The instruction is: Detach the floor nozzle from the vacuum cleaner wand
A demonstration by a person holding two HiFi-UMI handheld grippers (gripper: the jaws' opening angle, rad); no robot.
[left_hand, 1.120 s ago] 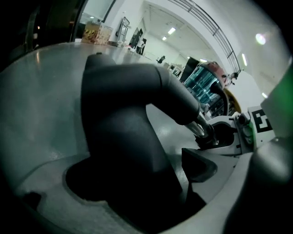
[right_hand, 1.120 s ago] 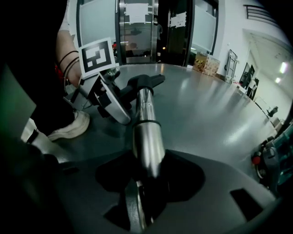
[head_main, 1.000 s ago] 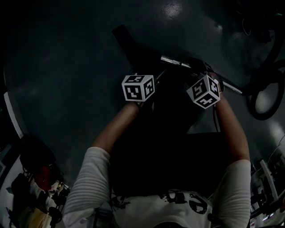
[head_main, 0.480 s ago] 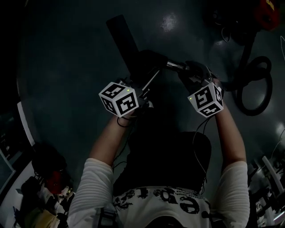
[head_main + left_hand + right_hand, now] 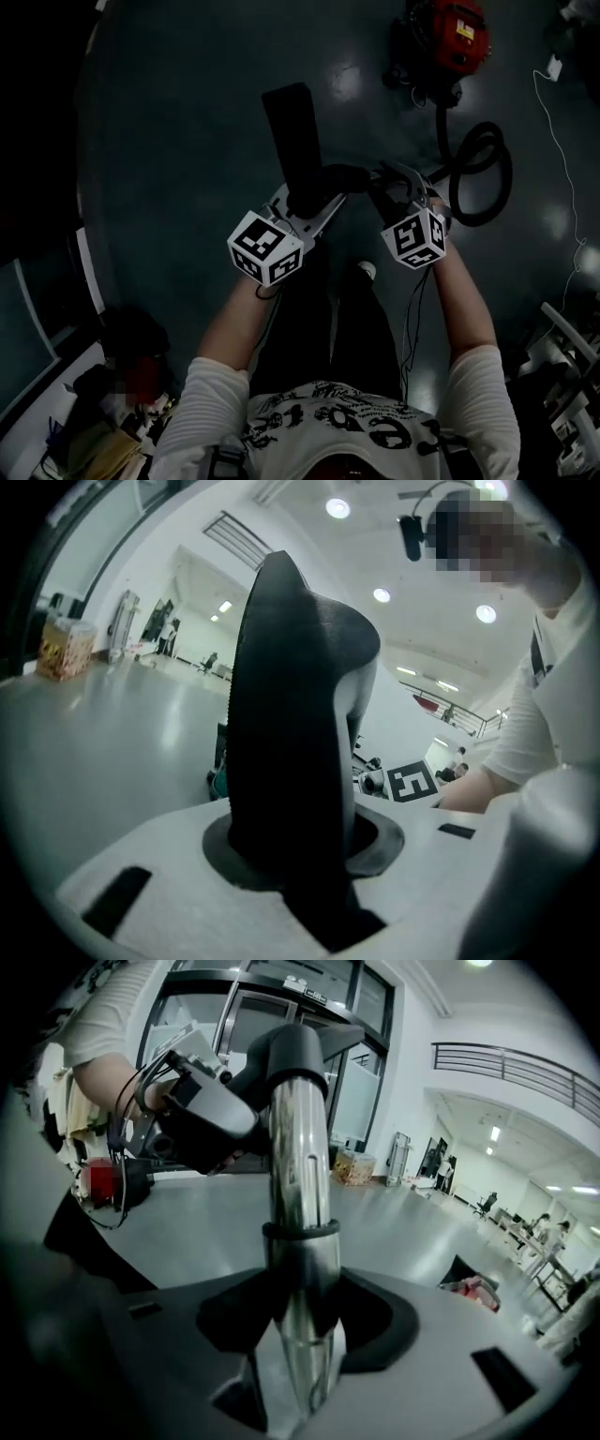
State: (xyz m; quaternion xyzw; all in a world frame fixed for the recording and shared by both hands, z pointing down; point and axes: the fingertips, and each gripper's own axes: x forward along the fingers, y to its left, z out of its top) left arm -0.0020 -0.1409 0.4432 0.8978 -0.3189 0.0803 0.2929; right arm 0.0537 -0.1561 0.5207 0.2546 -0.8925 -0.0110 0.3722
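Grips are set, the pull is not yet done. The left claw [image 5: 295,841] has just been closing and pinches the floor nozzle [image 5: 292,131] at its neck. The right claw [image 5: 305,1326] is clamped on the chrome wand [image 5: 298,1176]. The floor nozzle sits at 12 o'clock of the left claw and looks still joined. Next is probably a straight pull apart along the wand, maybe with a twist. Counts: one floor nozzle, one wand, one red vacuum body [image 5: 452,36] at 1 o'clock, one hose [image 5: 483,178], two claws.

All views share the floor nozzle [image 5: 292,141]: the head view looks steeply down from well above it, the left gripper view sits close against it, the right gripper view faces it along the wand [image 5: 302,1194].
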